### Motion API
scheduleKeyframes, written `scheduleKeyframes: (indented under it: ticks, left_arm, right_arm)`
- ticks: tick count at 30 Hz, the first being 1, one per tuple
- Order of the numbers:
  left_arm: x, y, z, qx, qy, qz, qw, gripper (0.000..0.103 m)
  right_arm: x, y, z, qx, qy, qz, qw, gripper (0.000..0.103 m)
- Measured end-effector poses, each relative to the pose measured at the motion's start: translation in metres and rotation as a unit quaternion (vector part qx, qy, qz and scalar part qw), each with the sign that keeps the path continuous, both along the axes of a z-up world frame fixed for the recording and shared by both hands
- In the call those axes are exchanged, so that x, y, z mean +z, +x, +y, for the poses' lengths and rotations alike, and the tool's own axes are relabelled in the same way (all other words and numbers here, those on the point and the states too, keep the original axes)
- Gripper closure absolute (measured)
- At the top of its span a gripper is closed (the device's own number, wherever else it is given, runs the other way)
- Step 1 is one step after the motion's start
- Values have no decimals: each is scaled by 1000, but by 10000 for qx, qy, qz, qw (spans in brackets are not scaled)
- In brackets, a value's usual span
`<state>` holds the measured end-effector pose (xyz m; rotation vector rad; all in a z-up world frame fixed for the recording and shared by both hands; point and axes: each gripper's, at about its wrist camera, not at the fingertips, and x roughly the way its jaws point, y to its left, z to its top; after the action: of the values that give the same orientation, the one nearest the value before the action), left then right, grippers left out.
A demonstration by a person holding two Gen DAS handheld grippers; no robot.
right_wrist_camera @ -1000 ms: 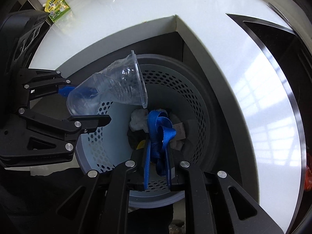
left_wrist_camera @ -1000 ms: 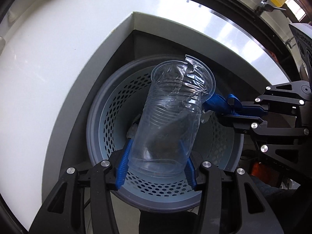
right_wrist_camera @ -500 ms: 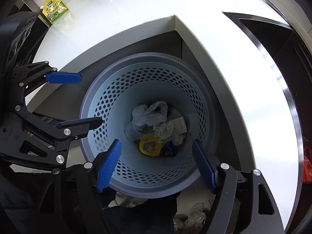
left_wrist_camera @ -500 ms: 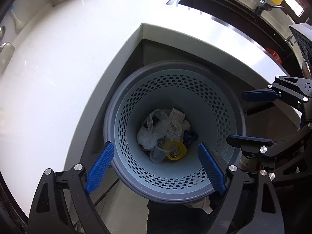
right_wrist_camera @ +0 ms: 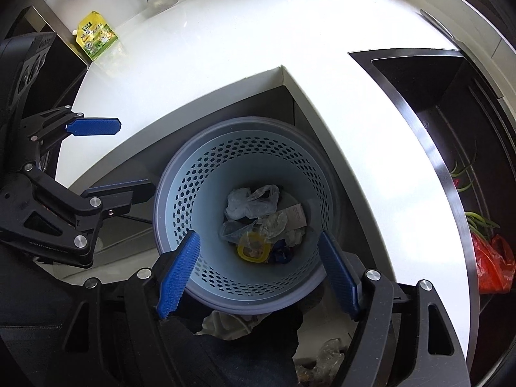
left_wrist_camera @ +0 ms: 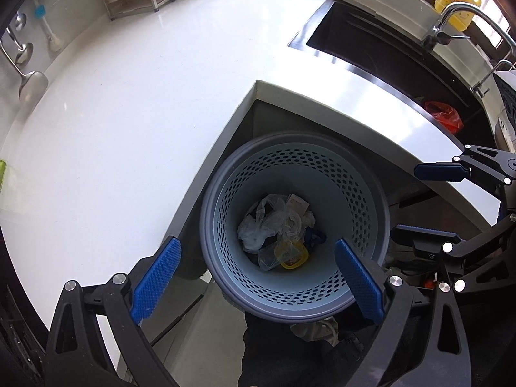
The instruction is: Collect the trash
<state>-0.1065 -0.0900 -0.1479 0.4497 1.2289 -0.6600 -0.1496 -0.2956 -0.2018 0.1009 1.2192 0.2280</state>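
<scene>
A light blue perforated waste basket [left_wrist_camera: 361,190] [right_wrist_camera: 180,193] stands on the floor in the inner corner of the white counter. At its bottom lie the clear plastic cup [left_wrist_camera: 267,256] [right_wrist_camera: 230,229], the blue strap [left_wrist_camera: 314,237] [right_wrist_camera: 282,253], a crumpled clear bag [left_wrist_camera: 261,225] and a yellow lid [right_wrist_camera: 253,248]. My left gripper [left_wrist_camera: 258,274] is open and empty above the basket's near rim. My right gripper [right_wrist_camera: 258,266] is open and empty above the basket too. Each gripper shows at the side of the other's view.
The white counter [left_wrist_camera: 129,96] wraps around the basket. A dark sink [left_wrist_camera: 371,42] with a tap lies at the back right. A green-yellow pouch [right_wrist_camera: 95,37] sits on the counter at the far left. A red bag [right_wrist_camera: 491,269] lies in the sink.
Both grippers opened and dropped the cup and the blue strap into the basket. Both have since risen and pulled back, so more of the counter shows.
</scene>
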Motion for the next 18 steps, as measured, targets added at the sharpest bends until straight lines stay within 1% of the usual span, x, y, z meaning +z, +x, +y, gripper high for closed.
scheduleKeyframes:
  ticks: [4,7,12,18]
  left_arm:
    - [6,-2,4,56,-40,89,9999,9]
    - [10,-3,6,92,-19,59,9999,9]
    - [19,-2,9,174,-30,-5,9998,9]
    - [23,2,12,278,-31,-43,9996,7]
  right_arm:
    - [1,0,-5,-37,27,-9,10000,30]
    - [3,-1,-4,-47,49,7,10000,30]
    - [13,-4,-5,-61,88,-45,9999,30]
    - [21,-3,-6,-50,57,-107,9999,30]
